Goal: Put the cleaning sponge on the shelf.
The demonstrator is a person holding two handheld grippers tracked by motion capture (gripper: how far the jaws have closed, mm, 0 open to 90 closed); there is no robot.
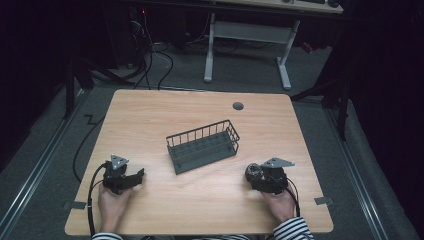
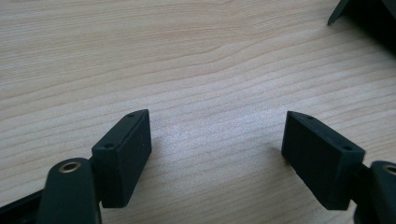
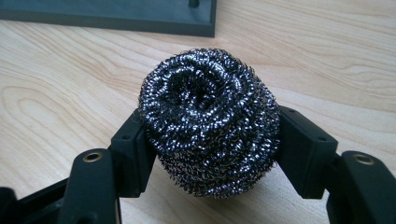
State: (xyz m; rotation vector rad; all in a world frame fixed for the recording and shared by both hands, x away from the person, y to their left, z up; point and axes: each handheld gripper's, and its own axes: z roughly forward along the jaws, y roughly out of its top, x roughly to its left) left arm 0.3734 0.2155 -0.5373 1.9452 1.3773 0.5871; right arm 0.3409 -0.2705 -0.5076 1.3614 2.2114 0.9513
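The surface [image 1: 200, 210] is a big, smooth sheet of pale wood with wavy grain lines. In its middle sits a dark wire basket [image 1: 203, 145], long and low, made of thin bars, lying slantwise. Its long side runs from near left to far right, and it looks empty.

The right gripper [image 3: 210, 140] rests on the near right part of the surface. Its fingers [image 3: 306, 151] have squeezed in on a steel wool scrubber [image 3: 208, 121] and press it from both sides. The scrubber is a round, springy ball of shiny curly wire, dark with silver glints. The basket lies ahead of it and to the left, near but not touching, so this hand is the closer one for dropping it in.

The left gripper [image 2: 217, 156] sits on the near left. Its black, blocky fingers stand wide apart with only bare wood between them.
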